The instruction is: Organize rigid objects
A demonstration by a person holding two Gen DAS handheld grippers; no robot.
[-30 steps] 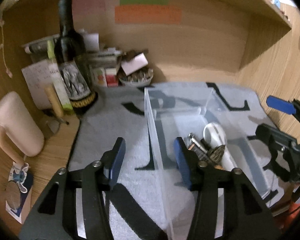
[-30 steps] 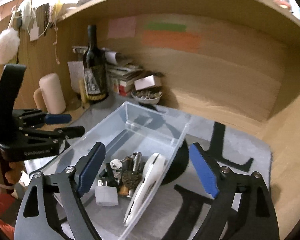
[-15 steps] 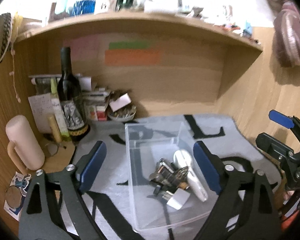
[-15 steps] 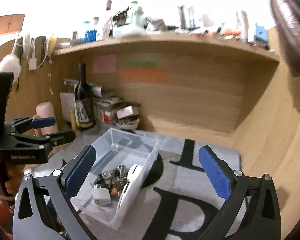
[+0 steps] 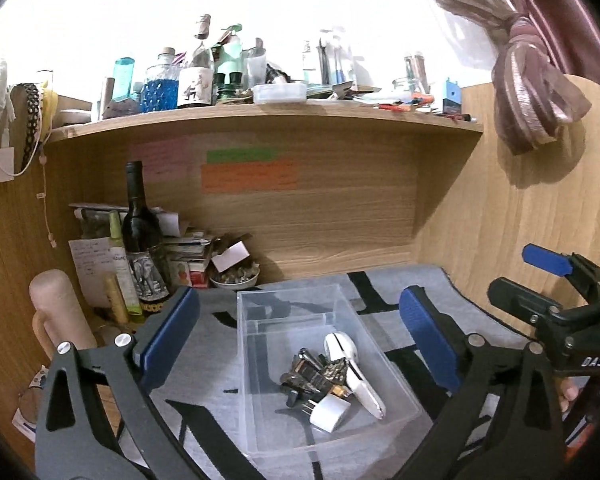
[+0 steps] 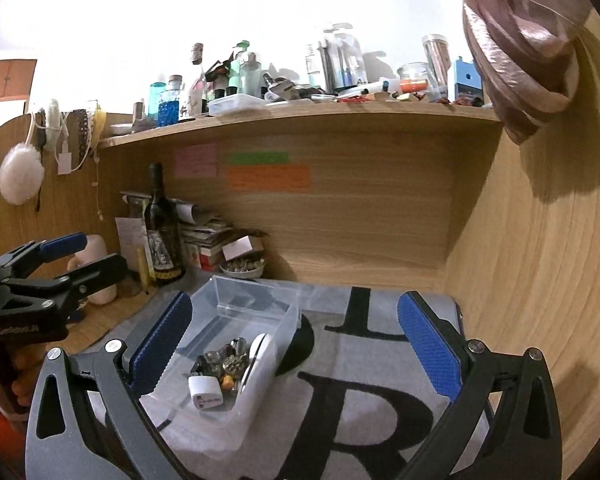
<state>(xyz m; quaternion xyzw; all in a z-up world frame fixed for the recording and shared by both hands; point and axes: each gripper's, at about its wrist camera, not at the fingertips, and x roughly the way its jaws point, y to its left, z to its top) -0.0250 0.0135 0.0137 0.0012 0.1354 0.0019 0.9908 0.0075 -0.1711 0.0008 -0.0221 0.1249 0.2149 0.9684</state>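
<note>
A clear plastic bin [image 5: 260,360] [image 6: 288,320] stands on a grey mat with black letters [image 5: 216,364] [image 6: 364,376]. Inside it lie a white plug adapter [image 5: 329,414] [image 6: 205,393], a long white object [image 5: 354,370] [image 6: 256,358] and several small dark and metal parts [image 5: 312,372] [image 6: 224,358]. My left gripper [image 5: 298,338] is open and empty, held above and in front of the bin. My right gripper [image 6: 294,346] is open and empty, above the bin's right side. Each gripper also shows at the edge of the other's view.
A dark wine bottle [image 5: 142,240] [image 6: 162,228], a stack of books and papers [image 5: 188,252], a small bowl [image 5: 234,278] and a pink mug [image 5: 58,320] crowd the desk's left back corner. A cluttered shelf [image 5: 280,110] runs overhead. Wooden walls close the back and right.
Both grippers have pulled back and up from the bin, so the shelf top now shows. My left gripper has opened wide; it was narrow beside the bin's left wall.
</note>
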